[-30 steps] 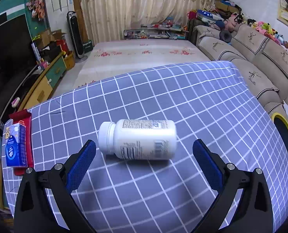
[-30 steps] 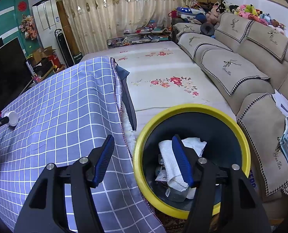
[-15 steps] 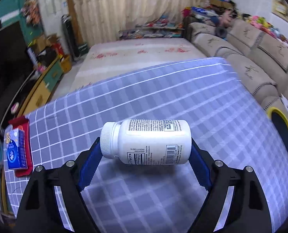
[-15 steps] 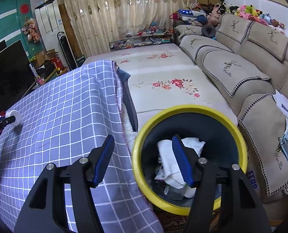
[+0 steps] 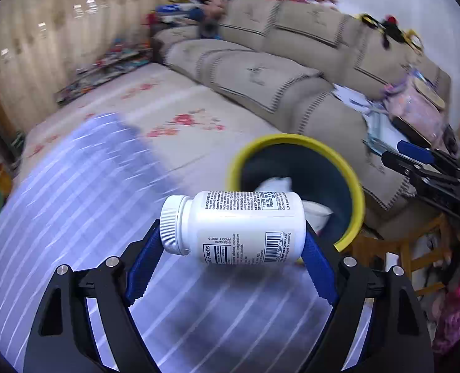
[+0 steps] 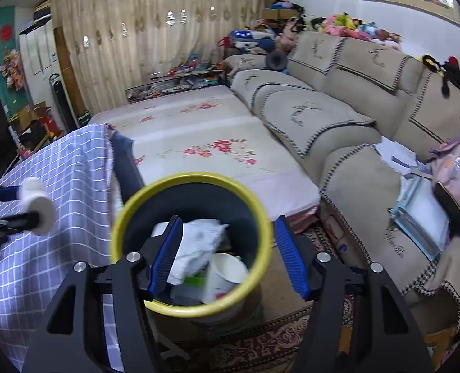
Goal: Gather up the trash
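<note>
Left gripper (image 5: 233, 248) is clamped on the white pill bottle (image 5: 239, 227): bottle lies sideways across the jaws, cap toward frame left, base toward frame right, both blue pads (image 5: 143, 267) pressed on its ends. I see it lifted clear of the checked blue tablecloth (image 5: 74, 217), centre of the left wrist frame, with the tablecloth blurred below and to the left. Jaws were closing in on it within the last second and now sit snug on it. The yellow-rimmed trash bin (image 5: 351, 186) is just behind and right of the bottle in that view, dark inside, white crumpled paper (image 5: 276, 183) visible in it. In the right wrist view the same bottle shows at mid-left edge, cap end toward the camera, over the tablecloth and left of the bin. Right gripper (image 6: 226, 248) is released, nothing between its pads, jaws partly apart, hanging above the bin mouth at lower centre. Bin contents from there: white paper and a white cup (image 6: 226, 273). Beige sofa (image 6: 338, 108) fills the right of both frames; a floral mat (image 6: 205, 136) lies beyond the bin.
</note>
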A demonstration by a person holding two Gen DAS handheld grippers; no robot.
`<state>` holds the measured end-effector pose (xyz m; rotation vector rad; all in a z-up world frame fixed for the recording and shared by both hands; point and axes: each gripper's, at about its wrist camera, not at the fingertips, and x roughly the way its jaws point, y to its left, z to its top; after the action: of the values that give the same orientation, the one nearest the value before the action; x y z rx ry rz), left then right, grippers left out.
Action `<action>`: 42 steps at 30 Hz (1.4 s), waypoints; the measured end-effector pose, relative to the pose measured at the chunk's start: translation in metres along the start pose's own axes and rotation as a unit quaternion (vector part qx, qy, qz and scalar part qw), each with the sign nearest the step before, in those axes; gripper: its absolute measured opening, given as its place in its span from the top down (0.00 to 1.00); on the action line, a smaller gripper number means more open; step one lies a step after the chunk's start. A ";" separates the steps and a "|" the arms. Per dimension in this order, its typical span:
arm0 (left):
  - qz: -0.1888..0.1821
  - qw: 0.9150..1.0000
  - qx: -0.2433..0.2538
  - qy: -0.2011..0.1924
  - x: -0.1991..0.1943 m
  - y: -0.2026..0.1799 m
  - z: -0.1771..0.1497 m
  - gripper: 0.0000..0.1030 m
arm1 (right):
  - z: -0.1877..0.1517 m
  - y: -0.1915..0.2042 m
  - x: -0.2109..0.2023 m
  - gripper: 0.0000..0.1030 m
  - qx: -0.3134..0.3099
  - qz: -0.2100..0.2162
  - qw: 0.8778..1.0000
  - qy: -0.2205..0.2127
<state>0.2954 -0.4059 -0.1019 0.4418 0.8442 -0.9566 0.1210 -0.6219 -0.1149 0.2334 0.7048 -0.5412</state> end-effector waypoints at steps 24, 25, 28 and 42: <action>0.065 0.994 -0.069 -0.051 -0.034 -0.031 -0.020 0.05 | -0.010 0.013 -0.025 0.36 -0.022 0.057 0.998 -0.004; 0.084 0.990 -0.088 -0.064 -0.058 -0.021 -0.038 0.05 | -0.012 0.026 -0.031 0.33 -0.033 0.075 0.997 -0.008; 0.135 0.977 -0.142 -0.083 -0.115 0.003 -0.088 0.05 | -0.018 0.057 -0.047 0.30 -0.060 0.112 0.992 -0.017; 0.303 0.894 -0.294 -0.155 -0.300 0.033 -0.280 0.05 | -0.040 0.125 -0.143 0.07 -0.110 0.188 0.973 -0.074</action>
<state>0.1124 -0.0433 -0.0366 0.0069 0.6030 -0.1553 0.0771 -0.4456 -0.0463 0.1117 0.5525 -0.1150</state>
